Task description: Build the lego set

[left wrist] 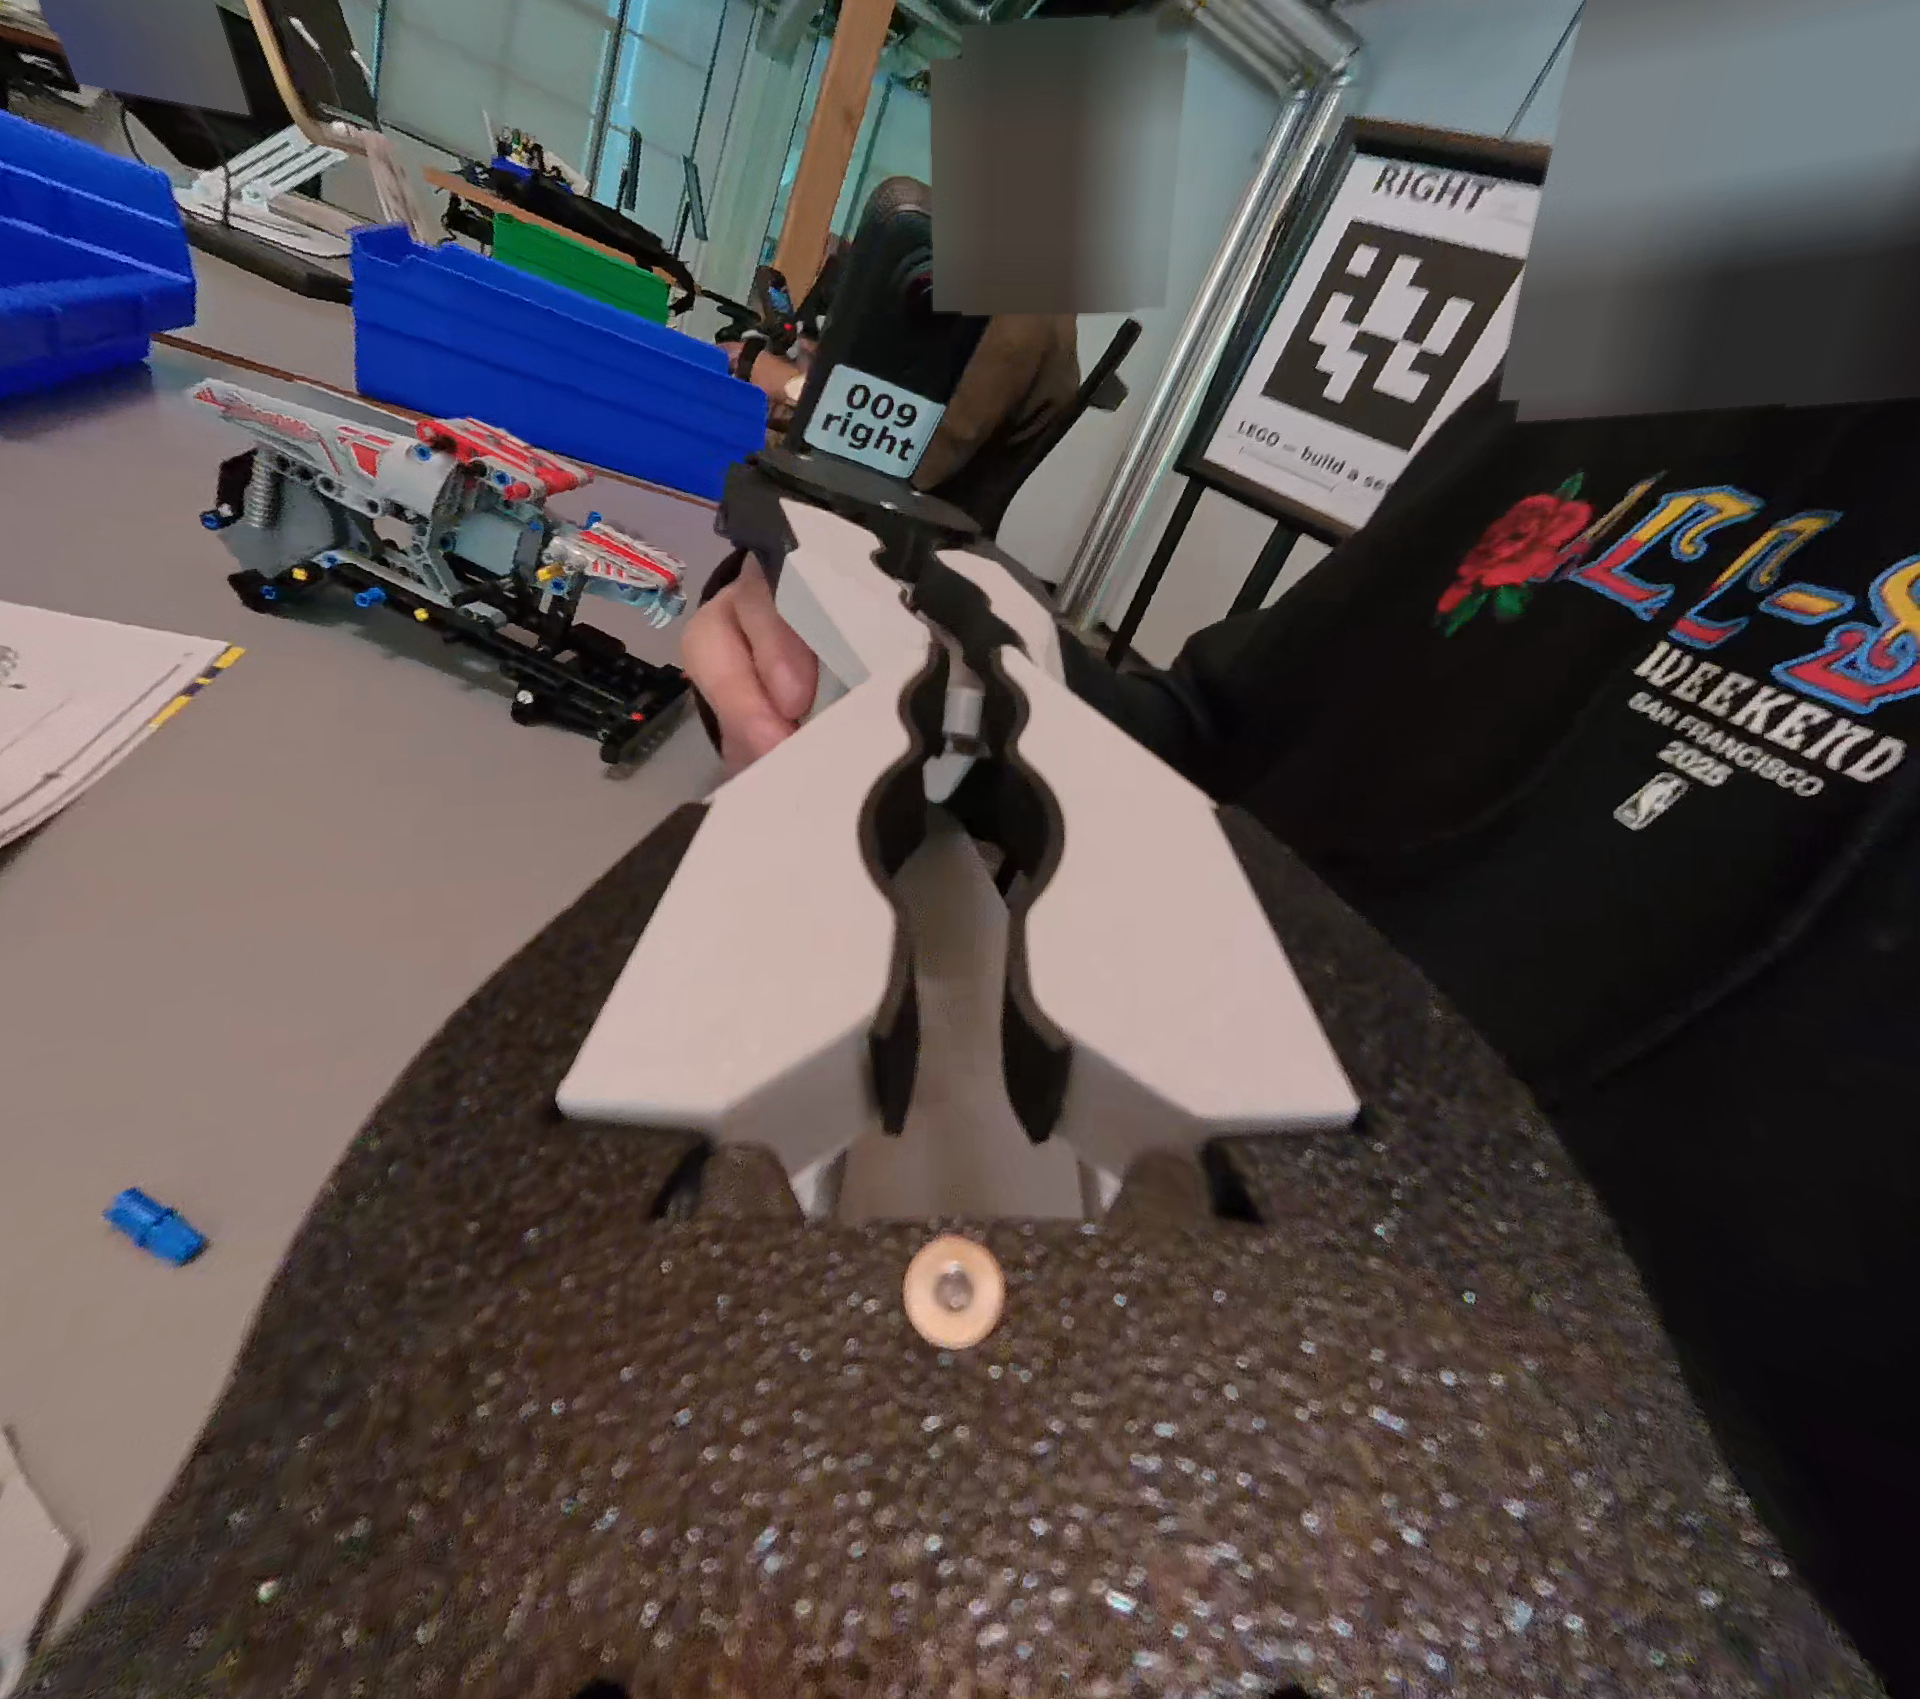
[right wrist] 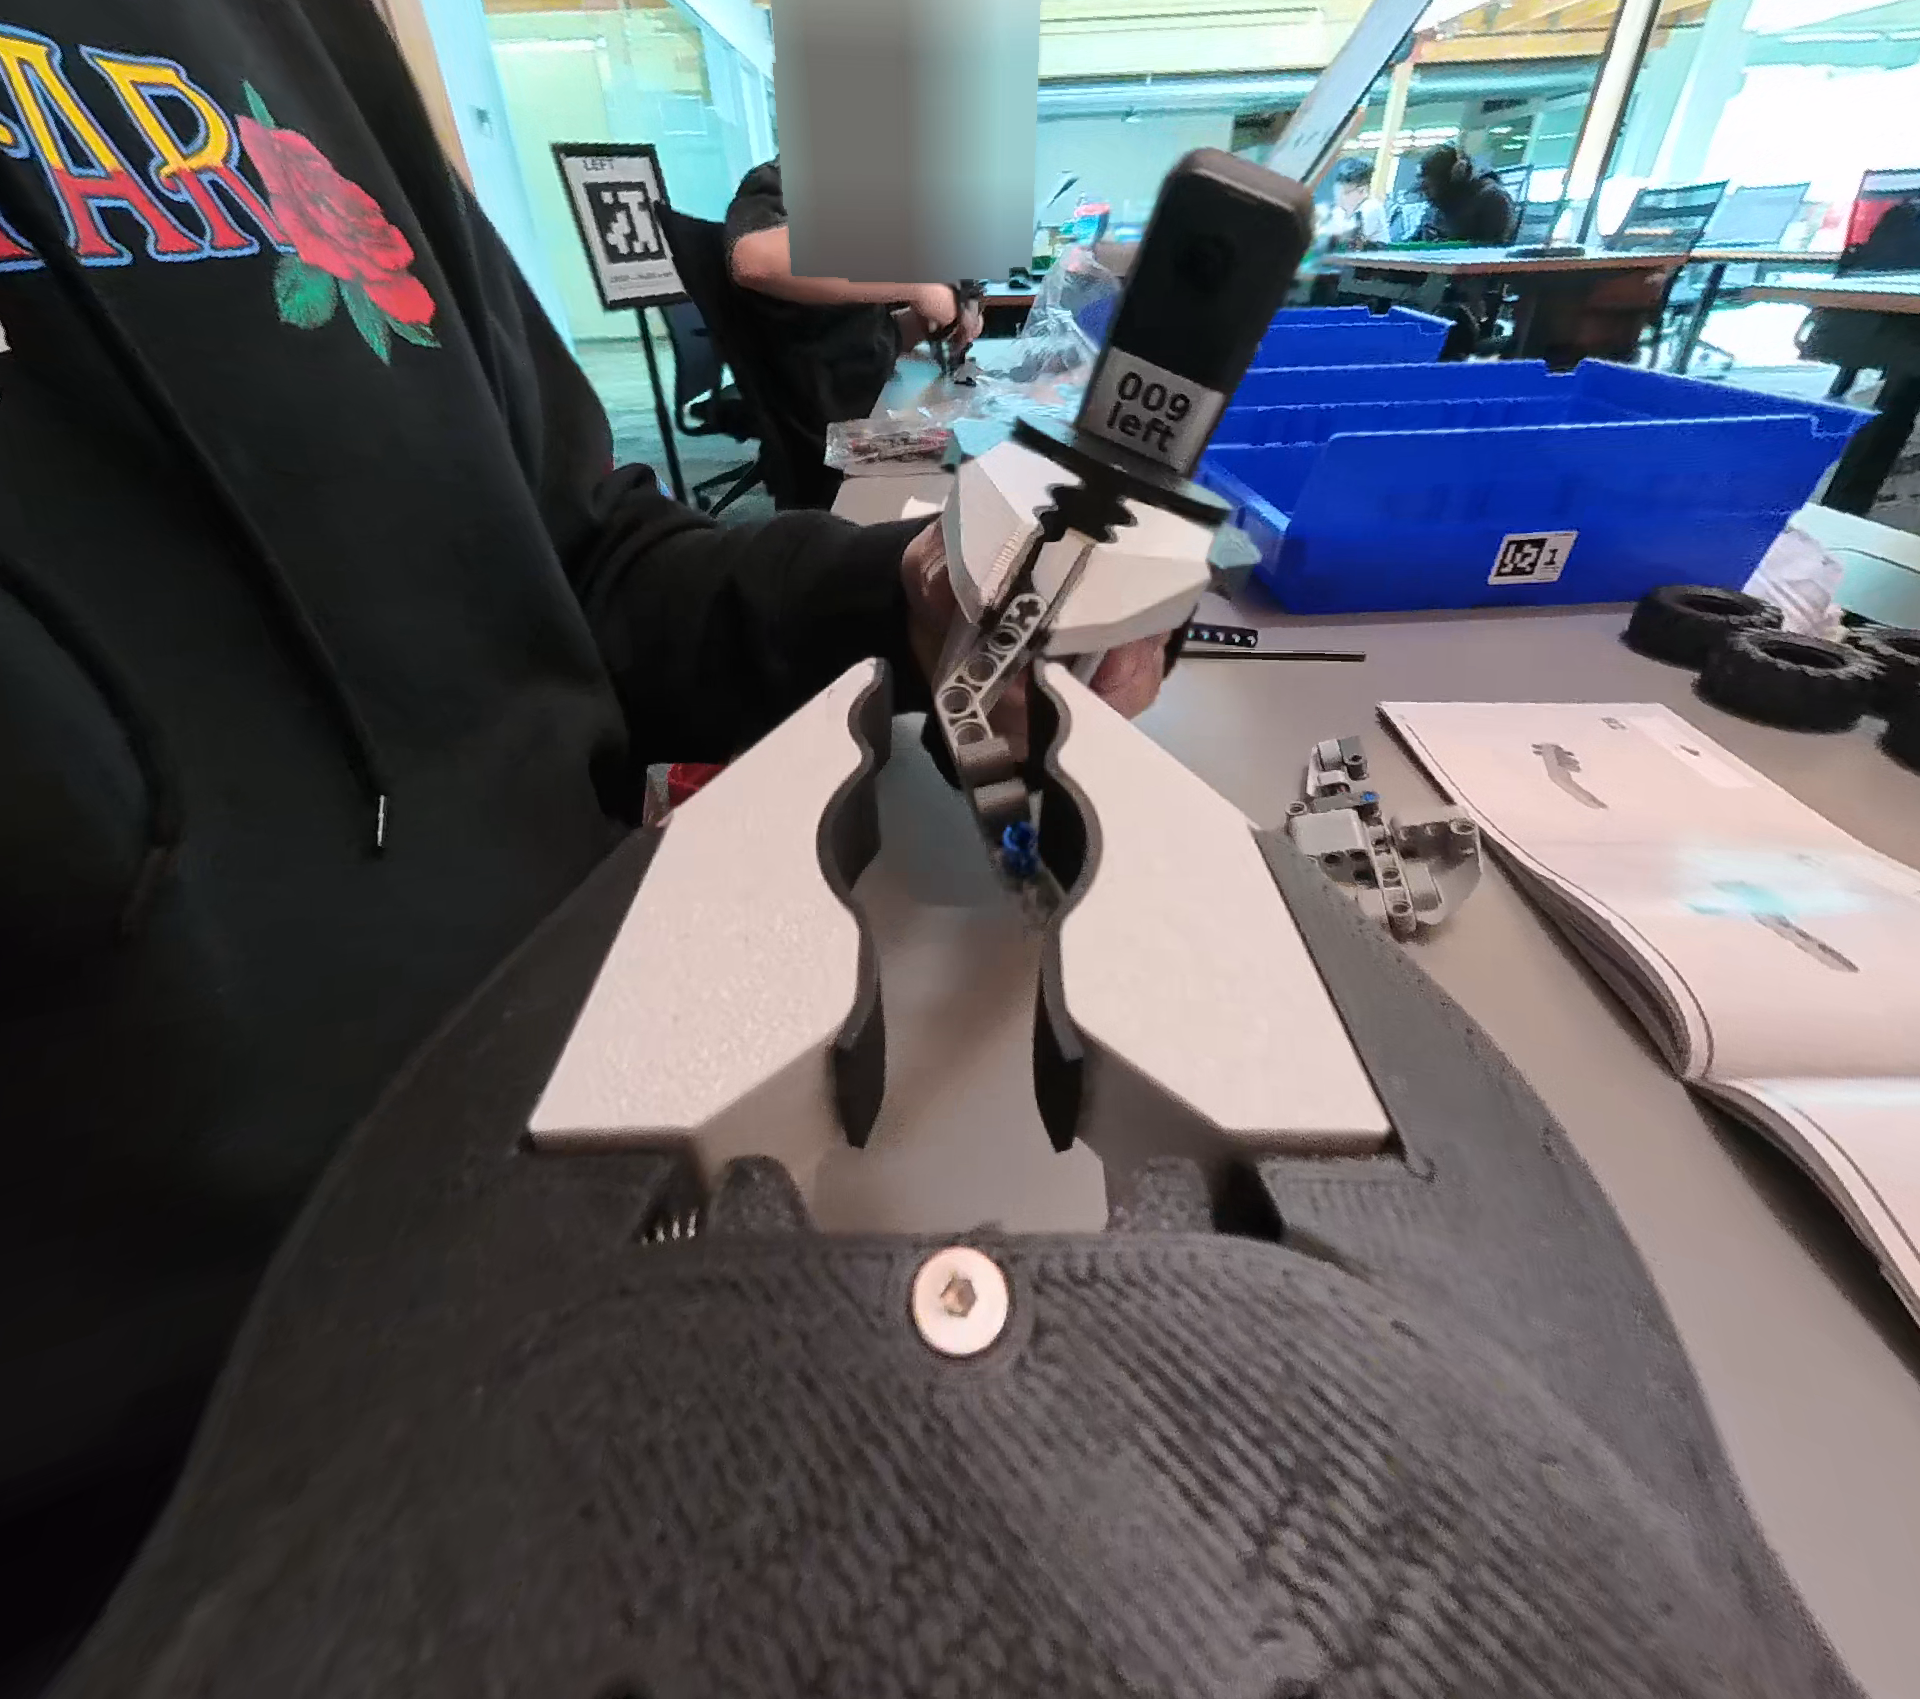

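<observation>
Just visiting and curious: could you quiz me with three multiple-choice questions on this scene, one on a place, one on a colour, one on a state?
1. Where is the half-built model? A in a bin; B on the table; C in a claw.
2. The bin behind the model is: A blue; B red; C yellow.
3. The booklet lies: A shut; B open; C rolled up.

Answers: B, it stands on the grey table; A, its walls are blue; B, its pages are spread.
</observation>
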`<state>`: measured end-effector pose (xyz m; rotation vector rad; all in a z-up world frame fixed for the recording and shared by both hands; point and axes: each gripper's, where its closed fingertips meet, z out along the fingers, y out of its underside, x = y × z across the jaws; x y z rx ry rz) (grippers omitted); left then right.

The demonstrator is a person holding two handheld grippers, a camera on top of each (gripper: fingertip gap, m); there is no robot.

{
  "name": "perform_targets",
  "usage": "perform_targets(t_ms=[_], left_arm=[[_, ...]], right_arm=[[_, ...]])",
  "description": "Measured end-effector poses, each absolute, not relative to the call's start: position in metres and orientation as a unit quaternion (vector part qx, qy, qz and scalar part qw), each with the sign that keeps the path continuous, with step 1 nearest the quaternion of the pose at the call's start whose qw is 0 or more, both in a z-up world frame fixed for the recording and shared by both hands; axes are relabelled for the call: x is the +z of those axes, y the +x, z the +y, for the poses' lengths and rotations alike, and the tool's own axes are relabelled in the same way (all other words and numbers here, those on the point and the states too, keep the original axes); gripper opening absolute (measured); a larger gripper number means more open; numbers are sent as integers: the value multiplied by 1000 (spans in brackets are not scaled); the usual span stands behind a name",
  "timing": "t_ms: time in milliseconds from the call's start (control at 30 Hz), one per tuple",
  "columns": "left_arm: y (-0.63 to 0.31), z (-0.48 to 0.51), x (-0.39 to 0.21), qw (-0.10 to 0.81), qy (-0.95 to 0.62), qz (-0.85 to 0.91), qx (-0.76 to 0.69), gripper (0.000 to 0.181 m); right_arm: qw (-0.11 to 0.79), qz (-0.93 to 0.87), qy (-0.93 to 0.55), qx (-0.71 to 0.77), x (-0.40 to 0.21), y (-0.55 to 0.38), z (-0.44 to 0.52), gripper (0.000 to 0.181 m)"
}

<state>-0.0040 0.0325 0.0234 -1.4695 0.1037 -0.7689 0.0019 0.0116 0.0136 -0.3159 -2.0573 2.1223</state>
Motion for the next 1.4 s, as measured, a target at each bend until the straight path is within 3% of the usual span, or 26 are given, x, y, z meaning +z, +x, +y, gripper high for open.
perform_targets(t_ms=[167,300,433,700,1000,1400], left_arm=[[-14,34,19,678,-662,30,-318,4],[-39,39,5,663,-724,17,-190,10],[-92,31,-42,516,-855,-51,1,15],[-98,37,-94,358,-930,-77,38,11],[-111,42,-112,337,-931,-123,60,7],[-91,31,-113,354,-933,-56,47,2]], right_arm=[[112,-724,-106,672,5,-11,11,11],[127,-736,-146,649,-7,-23,20,10],[141,-719,-267,626,-21,-43,47,10],[132,-741,-348,559,-45,-51,56,11],[111,-745,-370,543,-62,-51,56,11],[96,-763,-384,512,-75,-51,56,11]])
